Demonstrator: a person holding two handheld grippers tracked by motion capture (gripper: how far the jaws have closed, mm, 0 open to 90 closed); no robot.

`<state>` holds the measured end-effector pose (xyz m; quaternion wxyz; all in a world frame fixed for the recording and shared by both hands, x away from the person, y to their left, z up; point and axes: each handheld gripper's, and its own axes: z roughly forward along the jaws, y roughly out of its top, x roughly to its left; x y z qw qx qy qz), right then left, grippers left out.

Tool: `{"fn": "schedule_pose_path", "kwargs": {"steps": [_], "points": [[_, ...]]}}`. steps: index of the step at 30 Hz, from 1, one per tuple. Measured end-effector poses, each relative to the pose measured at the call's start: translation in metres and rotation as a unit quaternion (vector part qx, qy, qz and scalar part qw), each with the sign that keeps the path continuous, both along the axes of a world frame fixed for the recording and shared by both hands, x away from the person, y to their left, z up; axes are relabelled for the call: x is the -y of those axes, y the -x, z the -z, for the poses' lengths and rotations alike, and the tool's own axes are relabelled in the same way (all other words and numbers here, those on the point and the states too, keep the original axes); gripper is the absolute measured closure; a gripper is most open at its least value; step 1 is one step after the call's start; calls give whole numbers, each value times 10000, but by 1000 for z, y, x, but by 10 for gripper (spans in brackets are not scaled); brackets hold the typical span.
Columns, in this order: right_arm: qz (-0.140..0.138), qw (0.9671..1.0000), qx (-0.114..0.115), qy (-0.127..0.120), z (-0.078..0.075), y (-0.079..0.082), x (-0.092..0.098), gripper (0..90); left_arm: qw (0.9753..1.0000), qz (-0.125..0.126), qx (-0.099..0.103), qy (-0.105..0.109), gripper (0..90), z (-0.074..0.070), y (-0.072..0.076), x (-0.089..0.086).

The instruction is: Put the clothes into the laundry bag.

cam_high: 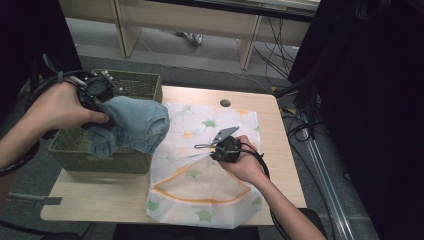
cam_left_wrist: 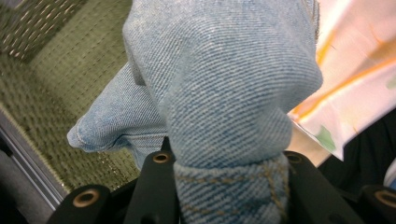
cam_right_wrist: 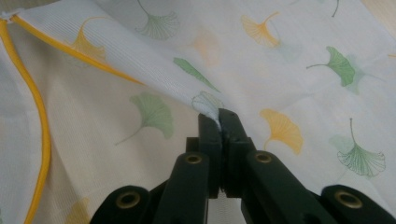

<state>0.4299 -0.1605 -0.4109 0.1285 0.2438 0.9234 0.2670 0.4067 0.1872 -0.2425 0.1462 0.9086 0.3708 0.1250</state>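
A bundle of light-blue denim (cam_high: 134, 125) hangs from my left gripper (cam_high: 100, 97), which is shut on it above the right rim of the green basket (cam_high: 105, 162). In the left gripper view the denim (cam_left_wrist: 224, 93) bulges out between the black jaws. A white mesh laundry bag (cam_high: 200, 175) with ginkgo-leaf print and an orange-trimmed opening lies on the table. My right gripper (cam_high: 202, 146) is shut on the bag's upper layer and holds it lifted; the right gripper view shows the fabric (cam_right_wrist: 205, 100) pinched into a ridge at the closed jaw tips.
The wooden table (cam_high: 90, 200) has bare strips at its front left and right edge. A small dark round spot (cam_high: 225, 103) sits near the far edge. Cables (cam_high: 305, 130) trail on the floor to the right, and wooden furniture legs (cam_high: 130, 35) stand behind.
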Motion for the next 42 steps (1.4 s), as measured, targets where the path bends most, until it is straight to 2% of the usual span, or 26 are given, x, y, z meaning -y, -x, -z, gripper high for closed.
{"fn": "schedule_pose_path", "kwargs": {"steps": [1, 10, 12, 13, 16, 19, 20, 24, 25, 27, 30, 31, 36, 37, 38, 42], "points": [[-16, 10000, 15, 1, 0, -1, 0, 900, 9999, 119, 15, -53, 701, -1, 5, 6], [10, 10000, 48, -26, -2, -1, 1, 900, 9988, 473, 128, 44, 702, -9, 20, 23], [-24, 9999, 123, -27, -2, -2, 1, 900, 9983, 554, 173, 40, 701, -11, 24, 28], [40, 10000, 14, -70, -4, -2, 1, 900, 9979, 607, 202, 18, 702, -12, 27, 31], [53, 10000, 37, -75, -4, -2, 1, 900, 9971, 703, 278, 23, 702, -14, 33, 37], [19, 9999, 90, -73, -3, -2, 2, 900, 9950, 937, 325, 117, 702, -19, 42, 45], [29, 9999, 90, -74, -3, -2, 2, 900, 9950, 937, 325, 117, 702, -19, 42, 45], [37, 9999, 76, -106, -3, -3, 2, 900, 9919, 1226, 260, 204, 702, -19, 52, 57], [35, 9999, 92, -120, -2, -3, 2, 900, 9900, 1374, 217, 232, 702, -16, 57, 62], [64, 9999, 45, -125, -3, -2, 2, 900, 9897, 1398, 192, 256, 702, -15, 59, 65], [121, 9998, -33, -151, -3, -2, 2, 900, 9864, 1614, 146, 263, 702, -11, 67, 73], [28, 9999, 27, -131, -3, -3, 3, 900, 9855, 1668, 132, 279, 701, -8, 70, 75], [229, 9995, -26, -207, -5, -1, 3, 900, 9819, 1873, 33, 289, 701, -1, 83, 81], [229, 9995, -26, -207, -5, -1, 3, 900, 9819, 1873, 33, 289, 701, -1, 83, 81], [73, 9998, 21, -195, -5, -3, 4, 900, 9817, 1882, 27, 284, 701, 0, 85, 81], [169, 9996, 18, -243, -6, -2, 3, 900, 9810, 1928, 45, 188, 701, 3, 89, 81]]}}
